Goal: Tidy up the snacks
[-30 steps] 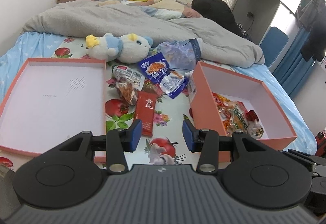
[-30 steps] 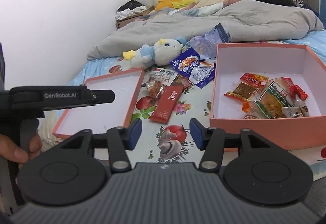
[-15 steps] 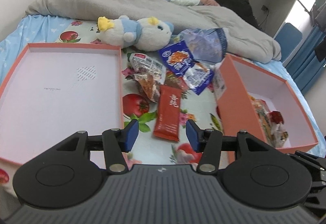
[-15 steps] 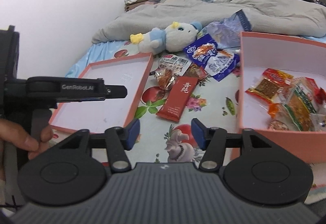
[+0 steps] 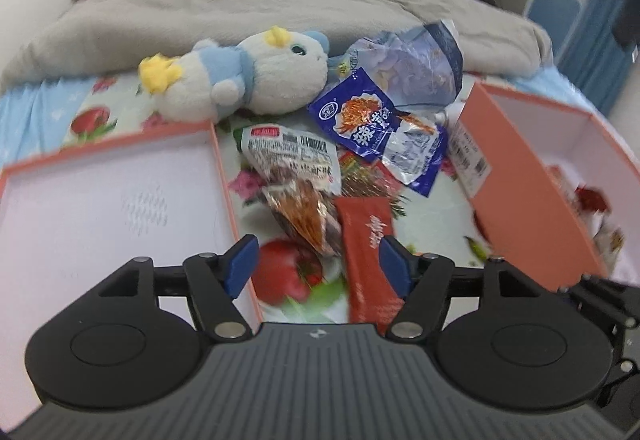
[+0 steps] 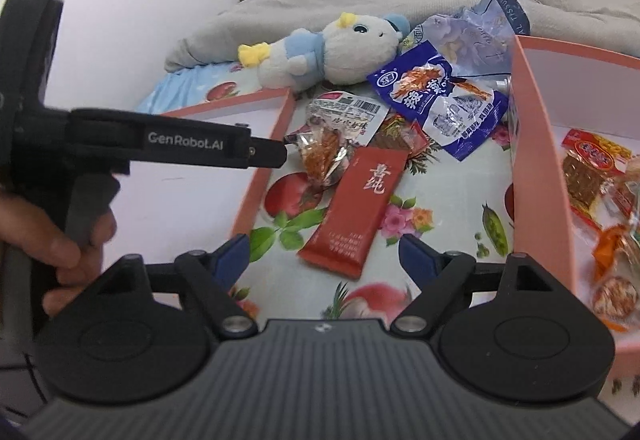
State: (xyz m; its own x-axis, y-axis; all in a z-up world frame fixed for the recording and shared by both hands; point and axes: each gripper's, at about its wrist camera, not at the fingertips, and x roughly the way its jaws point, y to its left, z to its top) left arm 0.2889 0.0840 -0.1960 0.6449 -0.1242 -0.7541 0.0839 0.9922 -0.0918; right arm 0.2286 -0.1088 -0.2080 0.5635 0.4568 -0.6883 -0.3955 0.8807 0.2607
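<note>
Hovering over the bed, my left hand-held gripper (image 5: 316, 264) is spreading its jaws above the empty pink box lid's (image 5: 120, 200) edge, nothing pinched, the red snack bar (image 5: 368, 248) partly between them. Loose snack packets, a blue spicy-strip packet (image 5: 360, 120) among them, lie between lid and pink box (image 6: 536, 176), which holds more snacks. My right hand-held gripper (image 6: 324, 252) is also opening, empty, just short of the red bar.
</note>
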